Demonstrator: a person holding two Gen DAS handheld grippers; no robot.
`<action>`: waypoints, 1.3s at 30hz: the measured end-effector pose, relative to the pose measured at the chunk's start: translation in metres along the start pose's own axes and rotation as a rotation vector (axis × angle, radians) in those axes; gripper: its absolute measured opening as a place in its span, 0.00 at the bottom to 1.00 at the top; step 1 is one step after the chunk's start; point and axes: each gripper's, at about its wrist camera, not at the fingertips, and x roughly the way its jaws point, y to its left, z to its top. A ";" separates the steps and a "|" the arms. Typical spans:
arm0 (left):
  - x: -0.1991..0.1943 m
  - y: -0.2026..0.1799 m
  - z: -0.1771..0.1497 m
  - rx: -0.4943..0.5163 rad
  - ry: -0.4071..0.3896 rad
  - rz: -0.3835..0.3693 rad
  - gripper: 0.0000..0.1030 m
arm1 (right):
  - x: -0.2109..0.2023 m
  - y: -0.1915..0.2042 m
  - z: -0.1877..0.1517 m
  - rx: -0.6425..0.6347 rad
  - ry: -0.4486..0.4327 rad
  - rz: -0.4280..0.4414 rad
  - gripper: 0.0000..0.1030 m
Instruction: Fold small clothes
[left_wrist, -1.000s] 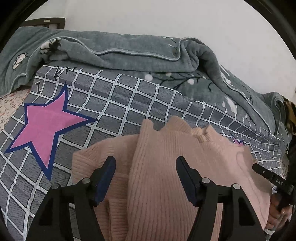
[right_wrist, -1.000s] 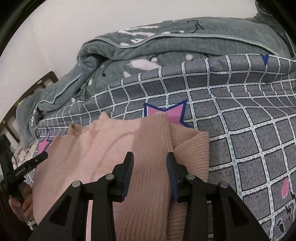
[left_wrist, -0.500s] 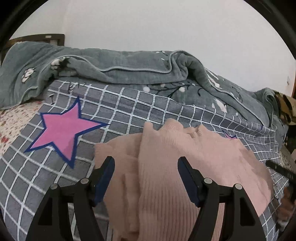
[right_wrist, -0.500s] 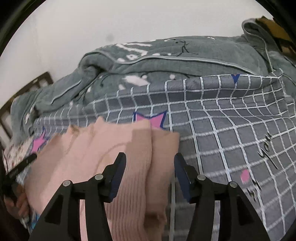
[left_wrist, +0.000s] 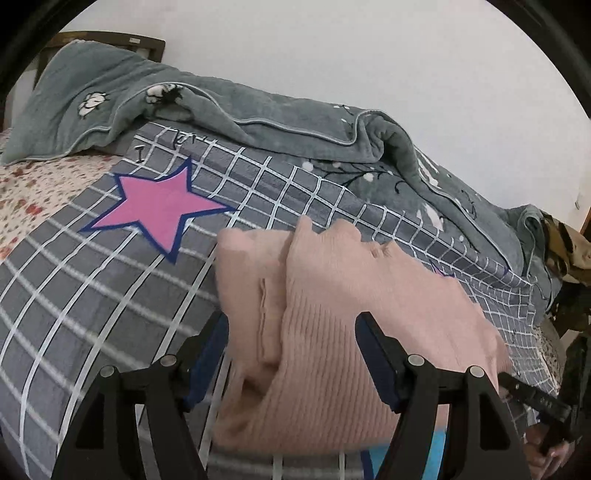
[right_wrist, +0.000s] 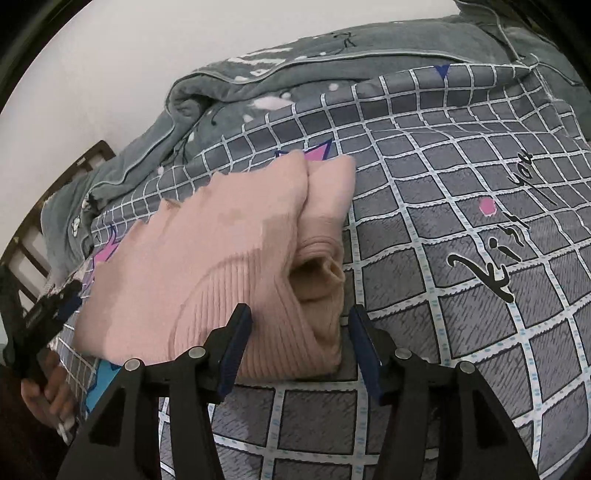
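Left hand-held gripper (left_wrist: 291, 360) stands wide apart over the near edge of the pink sweater (left_wrist: 343, 302), pads pressing nothing. That sweater lies folded on the checked quilt (left_wrist: 92, 295) of the bed, sleeves tucked in, likely to make a compact bundle. Right hand-held gripper (right_wrist: 301, 343), its jaws having just been opening, straddles the sweater's folded edge without pinching it.

Black script "Kiss you" on the grey checked bedcover (right_wrist: 461, 295), unreadable lettering at its far edge.
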 end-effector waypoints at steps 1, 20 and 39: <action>-0.006 0.001 -0.005 0.006 -0.001 0.001 0.67 | -0.002 0.001 -0.002 0.003 0.001 0.004 0.52; -0.015 0.037 -0.037 -0.144 0.079 -0.070 0.69 | -0.029 -0.004 -0.017 0.020 -0.047 0.014 0.52; 0.009 0.030 -0.033 -0.090 0.107 -0.079 0.42 | 0.009 0.009 -0.003 -0.033 -0.004 -0.064 0.41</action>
